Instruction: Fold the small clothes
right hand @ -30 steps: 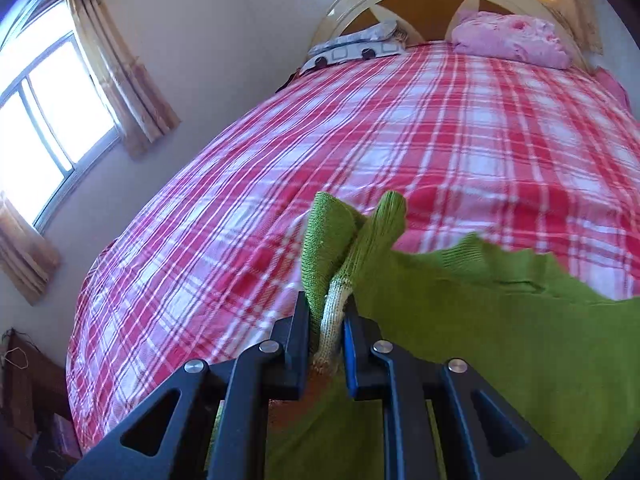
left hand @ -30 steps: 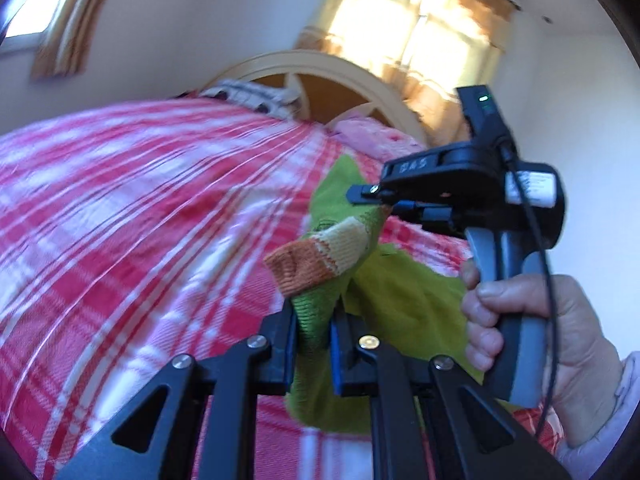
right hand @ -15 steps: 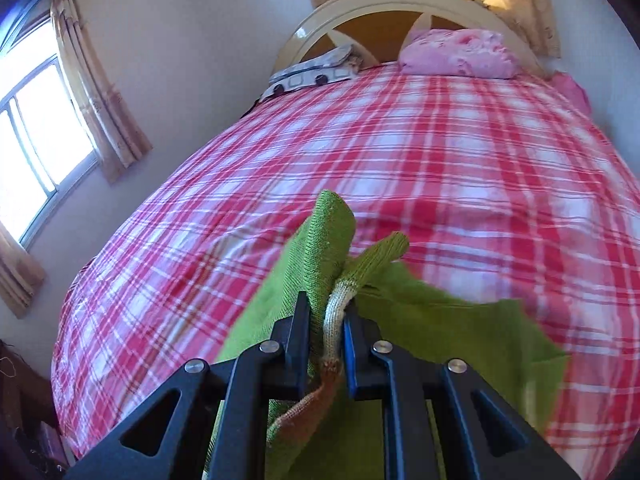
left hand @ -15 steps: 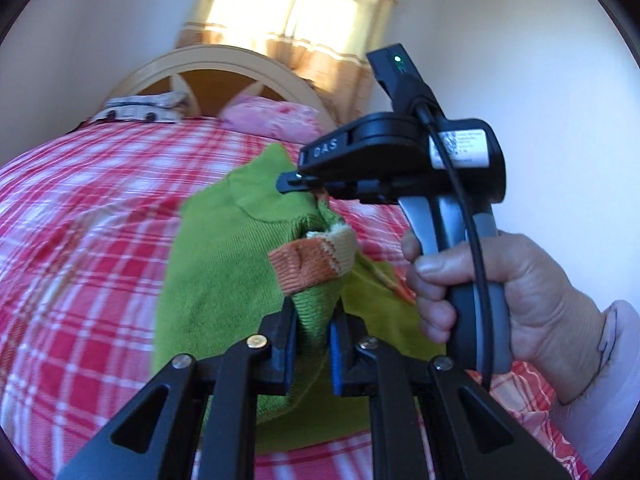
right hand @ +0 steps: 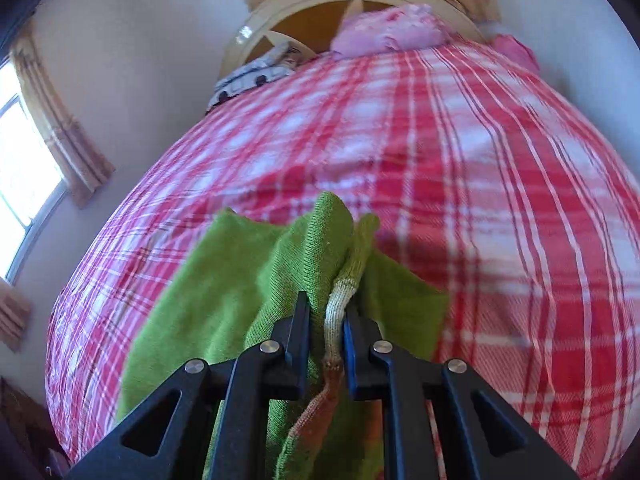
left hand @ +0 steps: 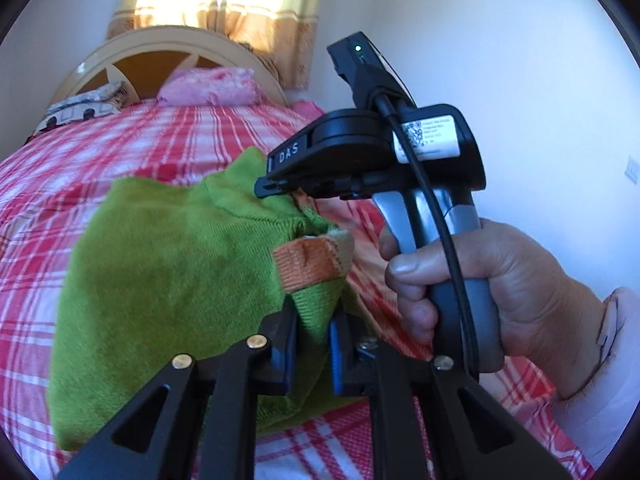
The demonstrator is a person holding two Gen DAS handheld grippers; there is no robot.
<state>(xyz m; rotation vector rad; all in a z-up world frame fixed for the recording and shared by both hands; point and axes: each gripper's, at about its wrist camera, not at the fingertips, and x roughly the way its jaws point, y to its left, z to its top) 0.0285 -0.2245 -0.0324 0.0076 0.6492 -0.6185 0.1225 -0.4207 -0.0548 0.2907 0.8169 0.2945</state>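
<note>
On the bed [right hand: 460, 168], under its red-and-white plaid cover, lies the green sweater [left hand: 168, 280]. A second ago most of it hung bunched between the two grippers with little on the cover; now its body spreads flat over the plaid, nearer the foot of the bed than the headboard [left hand: 160, 46], and fills much more of the left view. The headboard, the pink pillow [left hand: 208, 86] and the patterned cloth [right hand: 256, 76] beside it sit at the far end, higher in both views than before.

A hand [left hand: 480, 292] grips the handle of the right gripper [right hand: 326, 312], which now stands closer to the left one than a second ago and points at the sweater's far edge. Its fingers are narrow, pinching a green fold and a cream-and-orange cuff.

The left gripper [left hand: 312, 332] is likewise narrow, clamped on green knit just below the orange cuff band [left hand: 308, 264], as before.
</note>
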